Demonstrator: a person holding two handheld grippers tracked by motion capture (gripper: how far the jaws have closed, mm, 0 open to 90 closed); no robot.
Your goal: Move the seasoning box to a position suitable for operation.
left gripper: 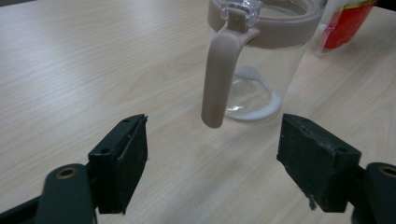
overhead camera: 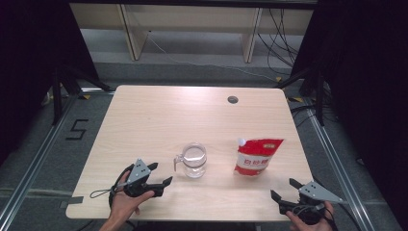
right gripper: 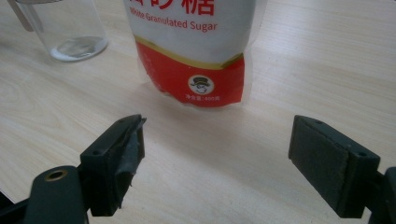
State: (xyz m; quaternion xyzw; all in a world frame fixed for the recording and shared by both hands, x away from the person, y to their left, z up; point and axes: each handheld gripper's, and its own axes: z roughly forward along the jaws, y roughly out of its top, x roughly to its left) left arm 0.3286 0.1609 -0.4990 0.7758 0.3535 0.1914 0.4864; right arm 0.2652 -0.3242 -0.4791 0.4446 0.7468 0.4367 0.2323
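Observation:
A clear glass jug point(overhead camera: 192, 160) with a beige rim and handle point(left gripper: 219, 77) stands near the table's middle front; a little white powder lies at its bottom. To its right stands a red and white sugar pouch point(overhead camera: 257, 157), printed "White Granulated Sugar" point(right gripper: 191, 51). My left gripper point(overhead camera: 160, 174) rests at the front left, open, jaws aimed at the jug's handle a short way off point(left gripper: 212, 154). My right gripper point(overhead camera: 285, 188) sits at the front right corner, open, facing the pouch with nothing between its jaws point(right gripper: 217, 158).
The wooden table point(overhead camera: 159, 115) has a round cable hole point(overhead camera: 233, 99) near its far edge. The jug also appears at the upper left of the right gripper view point(right gripper: 70, 28). Beyond the table are shelf legs and loose cables on the floor.

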